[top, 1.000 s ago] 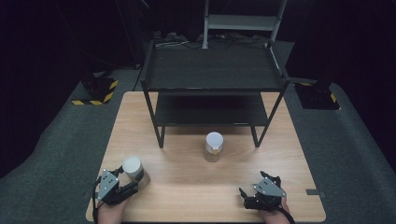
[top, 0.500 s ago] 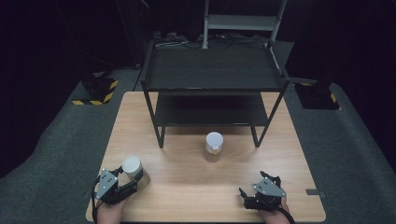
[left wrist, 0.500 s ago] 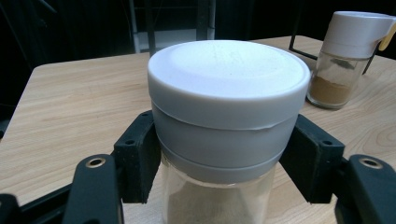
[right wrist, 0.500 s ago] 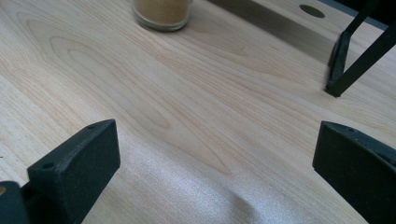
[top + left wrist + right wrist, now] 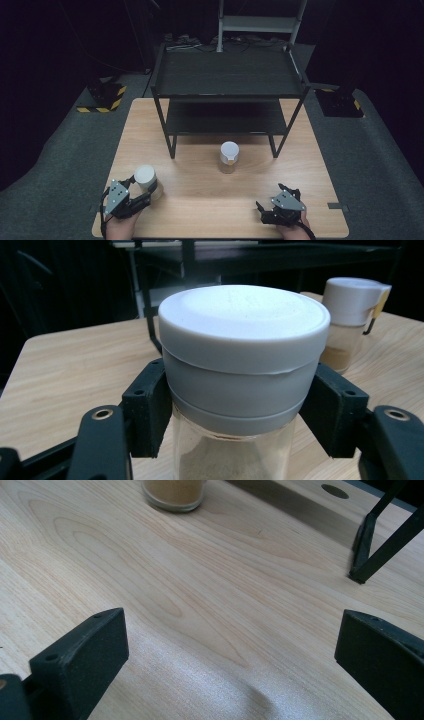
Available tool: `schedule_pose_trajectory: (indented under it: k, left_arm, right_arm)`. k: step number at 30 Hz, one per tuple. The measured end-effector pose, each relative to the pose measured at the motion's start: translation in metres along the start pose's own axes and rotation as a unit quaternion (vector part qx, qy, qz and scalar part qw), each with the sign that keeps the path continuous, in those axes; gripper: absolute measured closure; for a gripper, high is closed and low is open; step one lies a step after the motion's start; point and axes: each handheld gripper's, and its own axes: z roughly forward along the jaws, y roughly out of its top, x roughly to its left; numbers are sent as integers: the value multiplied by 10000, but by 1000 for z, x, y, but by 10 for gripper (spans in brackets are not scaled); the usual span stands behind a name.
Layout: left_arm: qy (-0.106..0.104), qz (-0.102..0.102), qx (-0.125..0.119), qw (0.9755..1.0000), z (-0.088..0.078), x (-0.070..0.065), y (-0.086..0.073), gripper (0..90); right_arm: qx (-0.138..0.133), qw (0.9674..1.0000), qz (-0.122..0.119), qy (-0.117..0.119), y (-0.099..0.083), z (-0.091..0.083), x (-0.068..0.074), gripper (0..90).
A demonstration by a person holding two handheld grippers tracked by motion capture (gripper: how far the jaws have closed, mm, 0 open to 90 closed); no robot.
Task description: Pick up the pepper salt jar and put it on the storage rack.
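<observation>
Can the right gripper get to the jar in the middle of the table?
Probably yes. The right gripper is open with nothing in it, and only bare table lies between it and the middle jar, which stands in front of the shelf.

Left gripper (image 5: 131,196), right gripper (image 5: 270,210): black angular frames, grey top plates, black screw-holed jaws, trailing cables.
</observation>
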Motion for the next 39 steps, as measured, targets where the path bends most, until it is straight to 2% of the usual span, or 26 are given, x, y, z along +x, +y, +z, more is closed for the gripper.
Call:
schedule_pose_trajectory:
  k: [10, 18, 19, 32, 36, 39]
  left_arm:
    - [-175, 3, -85, 9998, 10, -8, 14, 347]
    - [-349, 28, -153, 9993, 26, -14, 30, 348]
    - [-408, 44, -171, 9990, 32, -15, 36, 347]
    - [-644, 66, -311, 9974, 59, -27, 67, 347]
    - [-728, 61, -413, 9965, 71, -31, 86, 347]
    - [-749, 68, -444, 9962, 74, -32, 94, 347]
  right_arm:
    - [26, 10000, -41, -3, 1, 1, 1, 0]
    - [13, 10000, -12, -1, 0, 0, 0, 0]
    - [10, 10000, -6, 2, 0, 0, 0, 0]
    - [14, 10000, 14, 33, 0, 0, -2, 0]
    - [11, 10000, 18, 36, 0, 0, -2, 0]
    - [0, 10000, 12, 27, 0, 0, -1, 0]
